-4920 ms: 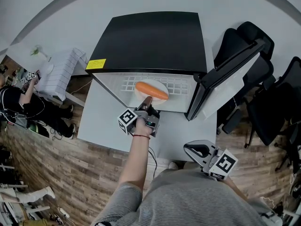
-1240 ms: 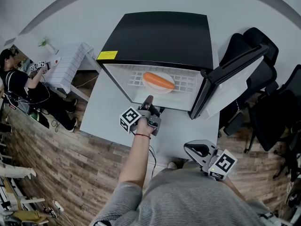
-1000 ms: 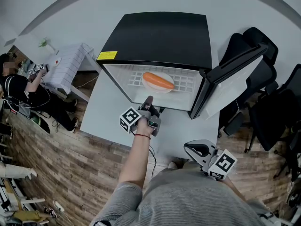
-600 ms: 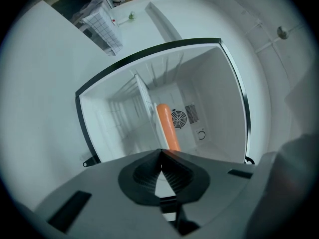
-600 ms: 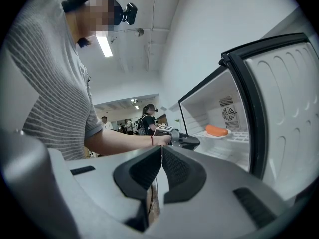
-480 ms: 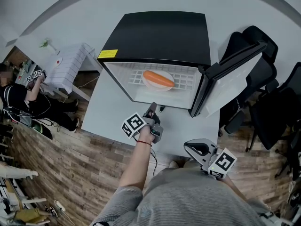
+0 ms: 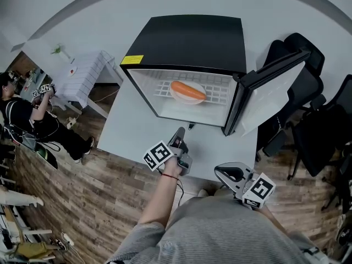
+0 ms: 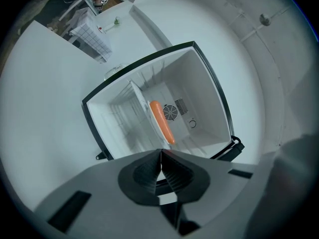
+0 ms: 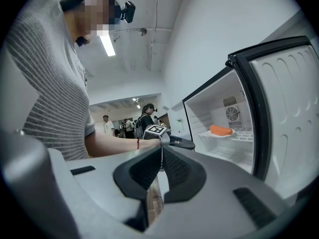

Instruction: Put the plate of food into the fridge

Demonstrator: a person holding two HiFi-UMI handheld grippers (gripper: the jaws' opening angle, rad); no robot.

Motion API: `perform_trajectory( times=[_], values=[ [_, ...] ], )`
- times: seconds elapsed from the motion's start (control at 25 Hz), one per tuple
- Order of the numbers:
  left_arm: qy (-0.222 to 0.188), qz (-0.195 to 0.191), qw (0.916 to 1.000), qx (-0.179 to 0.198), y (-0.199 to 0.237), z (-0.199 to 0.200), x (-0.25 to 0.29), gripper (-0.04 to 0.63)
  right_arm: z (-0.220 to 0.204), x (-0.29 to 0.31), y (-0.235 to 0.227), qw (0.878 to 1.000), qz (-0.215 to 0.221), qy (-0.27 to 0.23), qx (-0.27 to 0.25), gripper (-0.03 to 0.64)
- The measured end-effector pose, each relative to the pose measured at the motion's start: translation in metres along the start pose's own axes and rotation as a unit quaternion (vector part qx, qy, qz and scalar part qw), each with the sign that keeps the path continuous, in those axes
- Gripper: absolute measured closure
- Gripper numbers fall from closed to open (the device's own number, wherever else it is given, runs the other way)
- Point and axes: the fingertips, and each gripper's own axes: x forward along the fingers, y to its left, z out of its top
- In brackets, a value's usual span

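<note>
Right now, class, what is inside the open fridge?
A white plate with orange food sits on the wire shelf; a fan shows on the back wall. The plate's middle is hidden under the food.

Wood-plank floor (image 7: 82,202), white wall (image 7: 82,15), black office chairs (image 7: 324,125) at right.

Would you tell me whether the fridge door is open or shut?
Open: the fridge door stands swung out, and the plate of food shows inside.

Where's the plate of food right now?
In the head view, the plate of food sits upper centre on the wire shelf inside the open fridge, well beyond the left gripper, which is shut and empty.
</note>
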Motion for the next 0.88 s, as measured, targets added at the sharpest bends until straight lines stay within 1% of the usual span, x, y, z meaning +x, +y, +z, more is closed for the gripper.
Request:
perform_trajectory(
  times=[0.08, 0.24, 0.48, 0.68, 0.8, 0.88],
  values=[
    [0.005, -0.004, 1.0000, 0.005, -0.003, -0.006, -0.007, 0.584, -0.002, -0.001, 0.004, 1.000, 0.000, 0.002, -0.001, 0.603],
    [0.019, -0.004, 0.9994, 0.028, -0.006, -0.024, -0.024, 0.584, -0.006, -0.004, 0.011, 1.000, 0.002, 0.006, -0.002, 0.603],
    [0.050, -0.017, 0.9974, 0.050, -0.015, -0.053, -0.051, 0.584, -0.012, -0.008, 0.022, 1.000, 0.006, 0.010, -0.003, 0.603],
    [0.059, -0.025, 0.9958, 0.065, -0.024, -0.068, -0.068, 0.584, -0.015, -0.011, 0.030, 1.000, 0.010, 0.012, -0.005, 0.603],
    [0.060, -0.030, 0.9943, 0.083, -0.032, -0.074, -0.081, 0.584, -0.017, -0.012, 0.032, 1.000, 0.010, 0.013, -0.007, 0.603],
    [0.060, -0.033, 0.9918, 0.108, -0.037, -0.076, -0.089, 0.584, -0.017, -0.013, 0.032, 1.000, 0.010, 0.013, -0.007, 0.603]
  ],
)
